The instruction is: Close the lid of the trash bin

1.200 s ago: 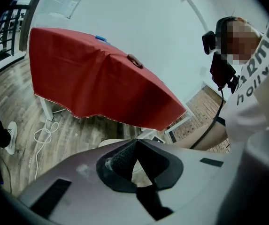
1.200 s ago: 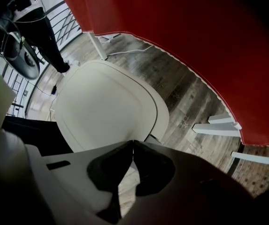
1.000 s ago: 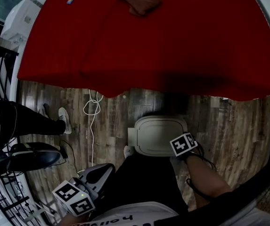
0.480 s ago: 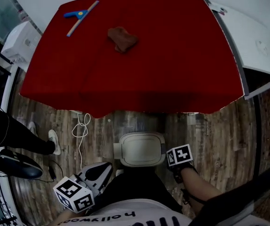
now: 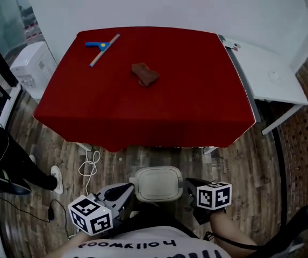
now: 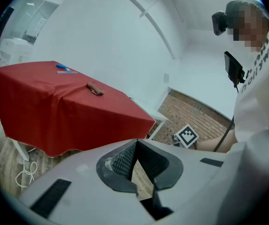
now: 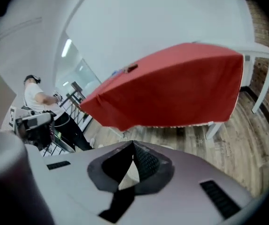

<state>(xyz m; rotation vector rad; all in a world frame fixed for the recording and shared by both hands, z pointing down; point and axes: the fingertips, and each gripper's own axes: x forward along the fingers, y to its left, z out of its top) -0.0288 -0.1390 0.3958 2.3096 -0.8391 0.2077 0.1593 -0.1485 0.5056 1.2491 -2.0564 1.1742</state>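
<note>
The beige trash bin (image 5: 158,183) stands on the wood floor in front of the red table, and its lid lies flat down on it. My left gripper (image 5: 123,190) hangs just left of the bin and my right gripper (image 5: 192,186) just right of it; neither touches the lid. In the left gripper view the left gripper (image 6: 135,143) has its jaws met at the tips with nothing between them. The right gripper (image 7: 133,145) is shut the same way in its own view.
A red-covered table (image 5: 143,106) lies ahead with a blue squeegee (image 5: 101,46) and a brown cloth (image 5: 144,73) on it. A white desk (image 5: 266,74) stands at the right. A person's legs (image 5: 14,160), a white cable (image 5: 89,163) and a white appliance (image 5: 33,66) are at the left.
The head view has risen and pulled back, so the whole table shows. My right gripper has come off the lid's right edge to beside the bin. The lid stays down.
</note>
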